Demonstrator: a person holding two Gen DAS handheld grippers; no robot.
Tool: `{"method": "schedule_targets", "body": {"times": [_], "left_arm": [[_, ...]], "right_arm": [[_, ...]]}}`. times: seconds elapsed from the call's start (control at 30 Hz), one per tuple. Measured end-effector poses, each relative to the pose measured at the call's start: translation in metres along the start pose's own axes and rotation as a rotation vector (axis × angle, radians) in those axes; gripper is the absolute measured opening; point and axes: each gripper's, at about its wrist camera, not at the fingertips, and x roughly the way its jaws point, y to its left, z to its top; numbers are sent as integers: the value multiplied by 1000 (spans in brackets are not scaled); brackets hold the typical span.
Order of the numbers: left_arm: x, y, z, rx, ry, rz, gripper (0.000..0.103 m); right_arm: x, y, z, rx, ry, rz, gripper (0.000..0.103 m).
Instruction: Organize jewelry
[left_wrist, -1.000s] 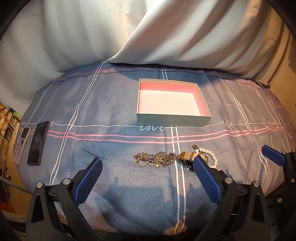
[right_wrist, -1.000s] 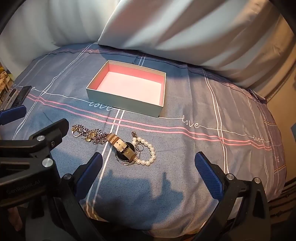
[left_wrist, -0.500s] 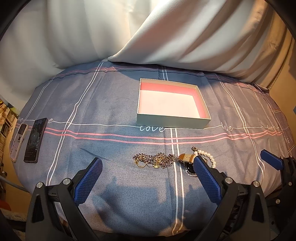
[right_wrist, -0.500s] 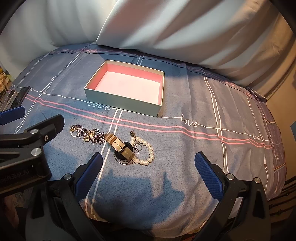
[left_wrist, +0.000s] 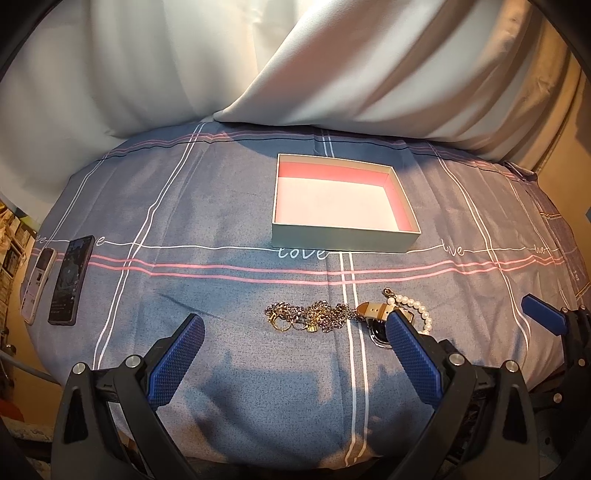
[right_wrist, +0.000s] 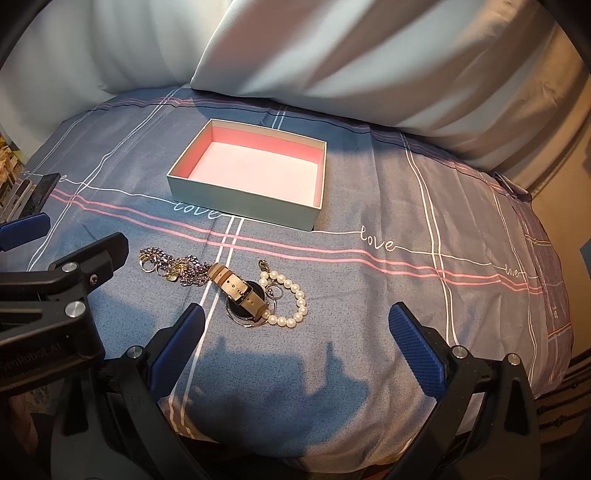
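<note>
An open gift box (left_wrist: 345, 236), pale outside and pink within, sits on a blue bedsheet (left_wrist: 207, 206) crossed by white and pink lines — the printed word "love" runs just in front of its near wall. The jewelry lies in a loose row on the sheet, nearer the cameras than the box and apart from it. Nothing shows inside the box.

At the left end of that row, a tangle of gold and silver chains (right_wrist: 173, 266) with small rings attached spreads across the fabric. Touching its right end is a watch (right_wrist: 240, 295) with a tan strap and dark round face, lying just right of the double white stripe that leads from the box. A pearl bracelet (right_wrist: 293, 302) curls against the watch's right side, its clasp pointing toward the box.

The left gripper (left_wrist: 291, 354) hovers on the near side of the chains, its blue-padded fingers (left_wrist: 177, 358) spread wide and gripping nothing; its right finger hides part of the watch in the left wrist view. The right gripper (right_wrist: 295, 347) hangs on the near side of the watch and pearls, fingers equally wide apart — also bare.

Far left of the box, near the sheet's edge, lie a dark phone (left_wrist: 70, 280) and a pale handset (left_wrist: 37, 284) side by side. White pillows (left_wrist: 332, 70) are heaped behind the box.
</note>
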Motion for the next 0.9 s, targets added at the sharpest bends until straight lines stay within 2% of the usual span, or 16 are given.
{"method": "schedule_targets", "body": {"times": [0.9], "left_arm": [[3, 0, -4, 12, 13, 0, 97]], "right_arm": [[1, 0, -2, -3, 3, 4, 99]]}}
